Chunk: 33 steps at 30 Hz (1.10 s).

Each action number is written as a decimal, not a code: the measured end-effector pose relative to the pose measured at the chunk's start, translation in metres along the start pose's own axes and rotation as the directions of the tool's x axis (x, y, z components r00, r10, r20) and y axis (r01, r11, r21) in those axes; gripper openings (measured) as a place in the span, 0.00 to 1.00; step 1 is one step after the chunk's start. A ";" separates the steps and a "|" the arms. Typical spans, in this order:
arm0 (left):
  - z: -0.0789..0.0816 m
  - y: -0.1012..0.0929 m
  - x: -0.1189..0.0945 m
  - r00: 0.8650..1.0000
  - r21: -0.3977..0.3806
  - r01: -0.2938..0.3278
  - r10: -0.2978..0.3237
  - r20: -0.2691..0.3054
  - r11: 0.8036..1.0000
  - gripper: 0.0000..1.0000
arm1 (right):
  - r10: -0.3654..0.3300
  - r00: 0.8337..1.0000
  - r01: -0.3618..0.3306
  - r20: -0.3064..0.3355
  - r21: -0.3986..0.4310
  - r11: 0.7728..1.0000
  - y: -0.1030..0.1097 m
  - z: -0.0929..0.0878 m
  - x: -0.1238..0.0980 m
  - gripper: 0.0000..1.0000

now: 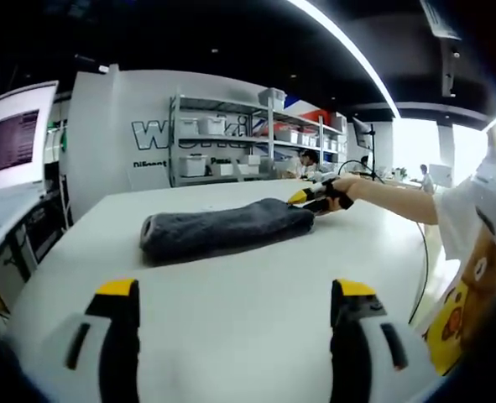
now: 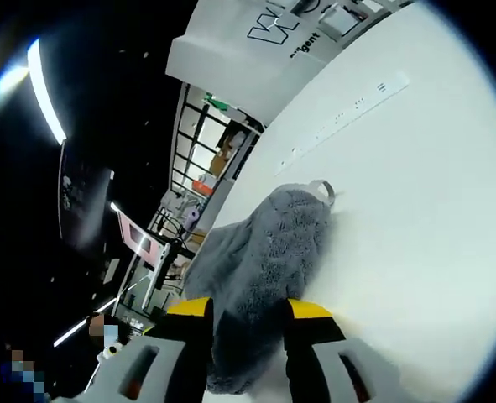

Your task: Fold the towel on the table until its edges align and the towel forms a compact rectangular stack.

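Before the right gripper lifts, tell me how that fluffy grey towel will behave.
The fluffy grey towel will probably flop: it already sags in soft rolled folds on the white table. It looks light and unlikely to slip, since the right gripper has deep pile between its jaws.

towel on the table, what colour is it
Dark grey and fluffy; the towel shows best in the right gripper view, between the hand-held gripper's jaws.

Camera positions, two tool-mounted views
Left gripper view: low over the surface [image 1: 231,285], level, facing the towel [image 1: 222,228] from afar. Right gripper view: strongly rolled, pressed close against the same towel [image 2: 264,269].
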<state>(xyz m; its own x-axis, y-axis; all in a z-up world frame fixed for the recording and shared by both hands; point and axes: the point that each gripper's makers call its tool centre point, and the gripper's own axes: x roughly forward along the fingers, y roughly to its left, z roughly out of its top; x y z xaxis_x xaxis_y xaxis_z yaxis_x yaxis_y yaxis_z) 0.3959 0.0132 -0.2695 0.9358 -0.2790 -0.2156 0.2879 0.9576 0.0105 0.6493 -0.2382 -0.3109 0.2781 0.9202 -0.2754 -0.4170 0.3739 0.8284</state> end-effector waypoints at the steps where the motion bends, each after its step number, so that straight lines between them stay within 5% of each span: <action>1: 0.000 0.000 0.000 1.000 -0.001 0.000 0.000 0.001 1.000 0.99 | -0.006 1.000 0.006 -0.004 -0.003 1.000 -0.001 0.000 0.001 0.31; 9: 0.001 0.001 -0.003 1.000 0.001 -0.001 0.001 0.005 1.000 0.99 | -0.049 0.999 0.047 -0.025 -0.064 0.997 -0.005 -0.002 0.002 0.13; 16: 0.002 0.001 -0.002 1.000 0.001 0.007 -0.007 0.007 1.000 0.99 | -0.057 0.997 0.053 -0.045 -0.104 0.993 -0.004 -0.008 -0.014 0.08; 25: 0.003 -0.006 0.005 1.000 0.011 0.030 -0.030 0.002 0.999 0.99 | -0.077 0.995 0.069 -0.062 -0.123 0.990 -0.014 -0.017 -0.048 0.08; 33: 0.003 -0.015 0.012 0.999 0.020 0.052 -0.052 -0.008 0.998 0.99 | -0.098 0.992 0.086 -0.079 -0.137 0.987 -0.033 -0.021 -0.103 0.08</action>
<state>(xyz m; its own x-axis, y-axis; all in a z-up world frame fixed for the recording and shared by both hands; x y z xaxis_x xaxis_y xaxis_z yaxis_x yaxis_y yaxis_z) 0.4036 -0.0050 -0.2690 0.9179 -0.3276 -0.2237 0.3401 0.9402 0.0187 0.6168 -0.3428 -0.3204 0.2484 0.8856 -0.3925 -0.5059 0.4642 0.7271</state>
